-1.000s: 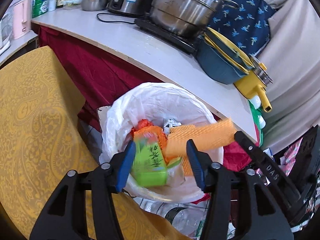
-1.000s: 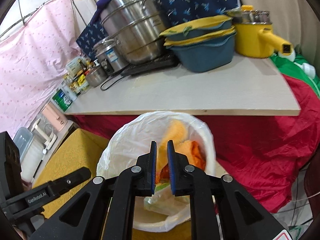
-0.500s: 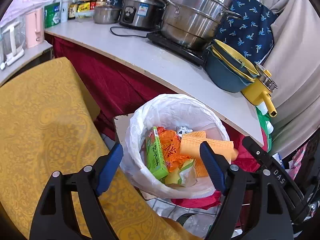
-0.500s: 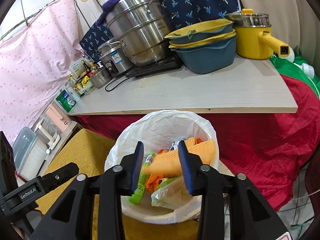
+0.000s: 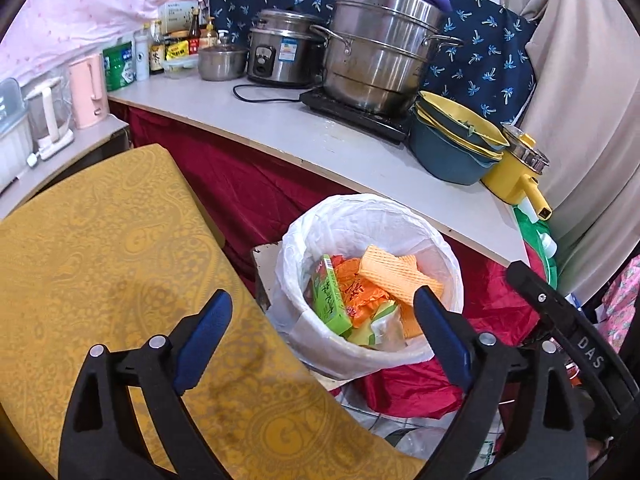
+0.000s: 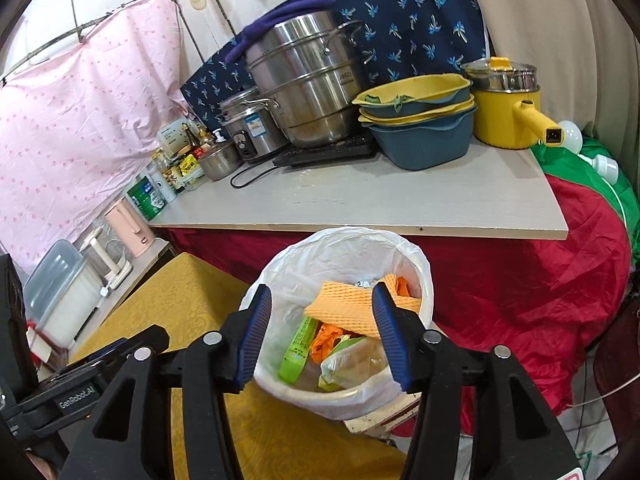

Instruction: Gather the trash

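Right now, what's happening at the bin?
A person holds two grippers over the lined trash bin. The left gripper and right gripper are both opening with nothing between their jaws. The green carton and orange foam sheet lie in the bin with other wrappers.

A pale counter [image 5: 360, 148] over red cloth [image 6: 520, 280], pink sheet [image 6: 80, 120] behind.

The white-bagged round trash bin [image 5: 372, 280] stands before the pale wooden counter [image 5: 320, 140], right of the yellow patterned cloth-covered table [image 5: 100, 248]. In it, the orange foam sheet [image 5: 396, 272] lies over the green carton [image 5: 330, 300]. On the counter, the tall steel steamer pot [image 5: 380, 52] sits left of the stacked blue-and-yellow basins [image 5: 452, 148].
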The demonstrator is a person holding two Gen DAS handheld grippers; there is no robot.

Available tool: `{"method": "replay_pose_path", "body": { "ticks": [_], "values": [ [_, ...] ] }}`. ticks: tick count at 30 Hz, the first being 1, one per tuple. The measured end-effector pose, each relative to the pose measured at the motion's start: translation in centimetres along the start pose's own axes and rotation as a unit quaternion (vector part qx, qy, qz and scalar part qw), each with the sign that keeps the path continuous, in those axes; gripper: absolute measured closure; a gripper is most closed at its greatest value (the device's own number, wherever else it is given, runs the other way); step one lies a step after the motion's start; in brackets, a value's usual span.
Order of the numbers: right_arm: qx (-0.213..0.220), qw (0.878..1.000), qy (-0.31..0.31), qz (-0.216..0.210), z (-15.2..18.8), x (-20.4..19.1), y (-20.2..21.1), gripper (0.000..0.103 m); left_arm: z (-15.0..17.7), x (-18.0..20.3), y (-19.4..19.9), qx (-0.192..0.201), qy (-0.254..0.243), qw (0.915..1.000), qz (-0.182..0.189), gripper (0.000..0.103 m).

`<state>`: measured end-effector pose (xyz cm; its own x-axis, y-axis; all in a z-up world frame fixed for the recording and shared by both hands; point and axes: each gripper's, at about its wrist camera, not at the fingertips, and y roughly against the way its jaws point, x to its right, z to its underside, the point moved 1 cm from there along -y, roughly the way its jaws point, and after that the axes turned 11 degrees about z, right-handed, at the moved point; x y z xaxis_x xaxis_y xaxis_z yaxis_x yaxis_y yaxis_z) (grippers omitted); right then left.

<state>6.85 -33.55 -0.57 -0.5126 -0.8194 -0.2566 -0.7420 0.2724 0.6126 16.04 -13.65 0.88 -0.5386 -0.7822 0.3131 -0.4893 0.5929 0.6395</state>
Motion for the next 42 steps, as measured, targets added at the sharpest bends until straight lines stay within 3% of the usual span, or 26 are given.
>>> {"method": "replay_pose_path", "body": {
  "ticks": [9, 17, 25, 29, 42],
  "values": [
    [0.008, 0.999, 0.043, 0.015, 1.4, -1.5, 2.4, 0.043, 1.3, 0.6, 2.2, 0.011, -0.030, 0.9989, -0.035, 0.012],
    [0.008, 0.995, 0.095, 0.037, 3.4, -2.3, 4.3, 0.021, 3.1, -0.3, 3.7, 0.009, -0.022, 0.9979, -0.060, 0.012],
    [-0.005, 0.993, 0.110, 0.049, 4.9, -2.1, 5.2, 0.017, 4.8, -1.0, 4.7, 0.005, -0.011, 0.9968, -0.079, 0.012],
    [-0.012, 0.993, 0.110, 0.045, 5.6, -2.1, 5.6, 0.007, 5.7, -1.2, 5.1, 0.002, -0.008, 0.9962, -0.087, 0.012],
    [-0.011, 0.991, 0.120, 0.050, 7.2, -1.8, 5.9, 0.007, 7.2, -0.7, 5.5, 0.008, -0.015, 0.9948, -0.100, 0.008]
  ]
}}
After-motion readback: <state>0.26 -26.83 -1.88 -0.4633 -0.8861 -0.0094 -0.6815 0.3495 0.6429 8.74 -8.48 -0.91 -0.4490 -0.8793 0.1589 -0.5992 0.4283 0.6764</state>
